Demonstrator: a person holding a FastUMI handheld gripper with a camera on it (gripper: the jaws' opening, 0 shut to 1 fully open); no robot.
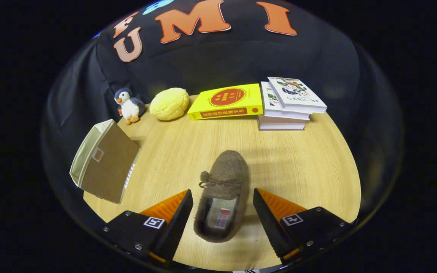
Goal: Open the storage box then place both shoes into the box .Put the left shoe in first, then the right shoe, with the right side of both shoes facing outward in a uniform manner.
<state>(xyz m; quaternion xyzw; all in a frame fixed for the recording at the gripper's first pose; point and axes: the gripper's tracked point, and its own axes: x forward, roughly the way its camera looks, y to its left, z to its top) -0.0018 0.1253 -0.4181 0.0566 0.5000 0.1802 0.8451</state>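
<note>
**One shoe between spread fingers**

One brown shoe [224, 195] lies on the table [298, 159], heel end between the wide-open gripper [223, 212], neither finger touching. Bare wood surrounds it. The box [104, 165] stands left; books [226, 101] line the far edge.

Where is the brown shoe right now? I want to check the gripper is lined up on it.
In the gripper view, the brown shoe lies on the wooden table, heel end between the open gripper fingers, untouched, toe toward the yellow book.
</note>
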